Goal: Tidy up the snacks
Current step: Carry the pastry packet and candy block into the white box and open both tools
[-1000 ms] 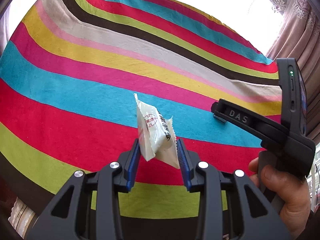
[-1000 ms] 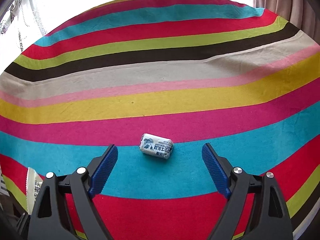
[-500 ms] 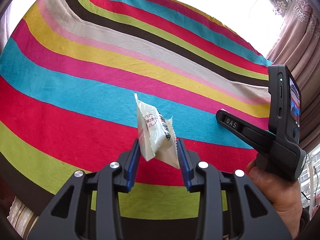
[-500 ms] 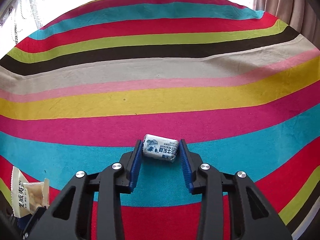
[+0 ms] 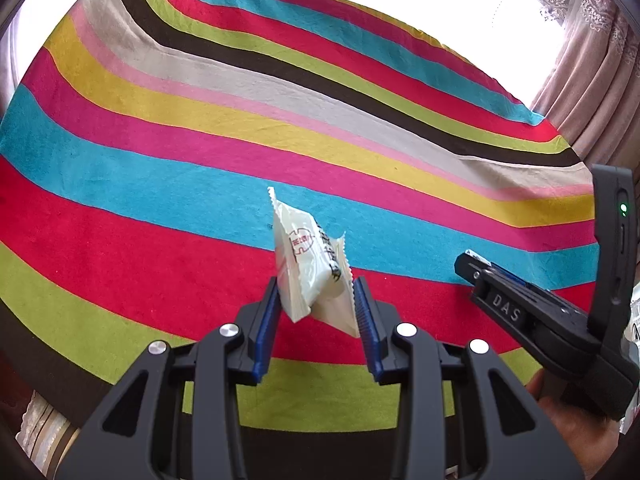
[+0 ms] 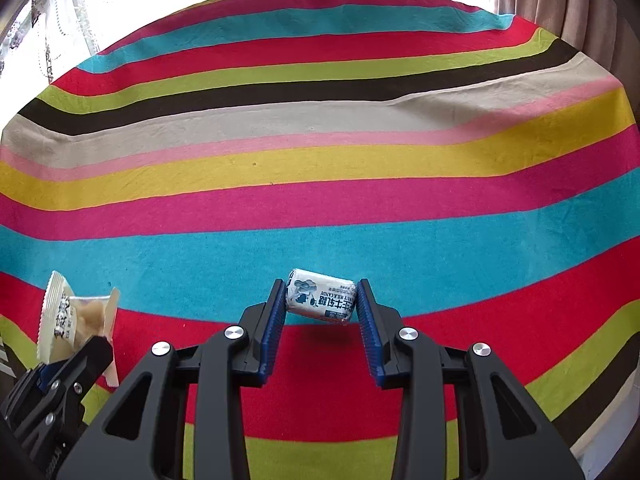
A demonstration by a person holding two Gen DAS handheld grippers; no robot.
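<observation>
My left gripper (image 5: 315, 285) is shut on a white snack packet (image 5: 308, 256) with red print, which it holds upright above the striped cloth (image 5: 160, 160). My right gripper (image 6: 322, 292) is shut on a small white-and-blue milk candy (image 6: 320, 298), its blue pads pressing both ends. The candy hangs just above the cloth (image 6: 320, 200), with its shadow on the red stripe below. The right gripper (image 5: 480, 270) shows at the right edge of the left wrist view. The left gripper (image 6: 80, 356) and its packet (image 6: 60, 316) sit at the lower left of the right wrist view.
A cloth with bright stripes covers the whole table. Curtains hang at the far right (image 5: 580, 80) (image 6: 580, 20), with bright windows behind. A person's hand (image 5: 568, 432) holds the right gripper's handle.
The right gripper's jaws came together on the candy, which had been lying on the blue stripe. It then drew back toward the near side with the candy. The left gripper kept still.
</observation>
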